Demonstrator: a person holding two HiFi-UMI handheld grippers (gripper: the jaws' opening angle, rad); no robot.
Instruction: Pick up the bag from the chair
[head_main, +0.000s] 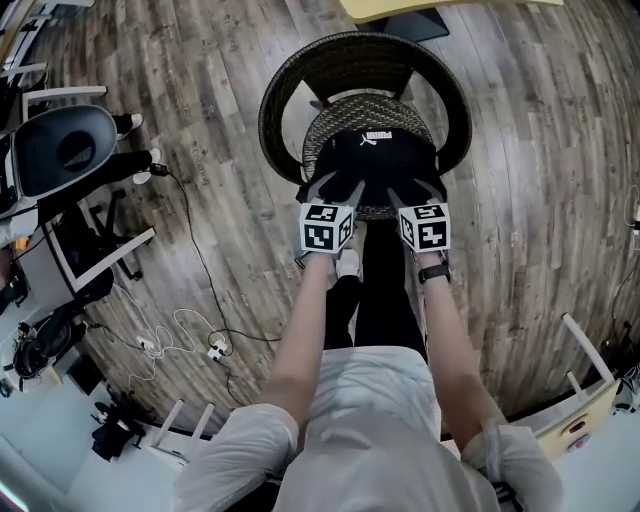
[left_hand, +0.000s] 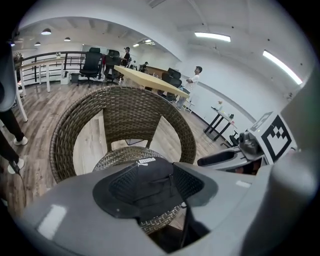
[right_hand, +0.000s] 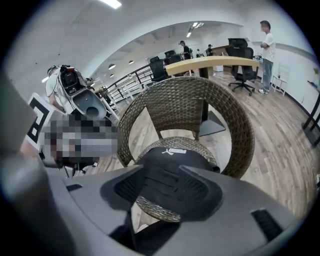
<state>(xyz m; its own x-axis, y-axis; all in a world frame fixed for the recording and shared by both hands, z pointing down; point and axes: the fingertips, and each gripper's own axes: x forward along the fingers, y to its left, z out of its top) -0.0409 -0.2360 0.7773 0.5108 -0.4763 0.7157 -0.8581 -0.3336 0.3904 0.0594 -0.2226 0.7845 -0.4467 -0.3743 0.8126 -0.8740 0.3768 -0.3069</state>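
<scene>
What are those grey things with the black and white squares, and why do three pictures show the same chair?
A person holds two tools called grippers, each with two jaws like tongs: the left gripper and the right gripper. The squares are markers on each gripper. One picture comes from a camera on the person's head, looking down. The other two come from a camera on each gripper, looking along its jaws. On the round wicker chair lies a black bag. Both grippers are at the bag's near edge with jaws apart; nothing is held yet.
</scene>
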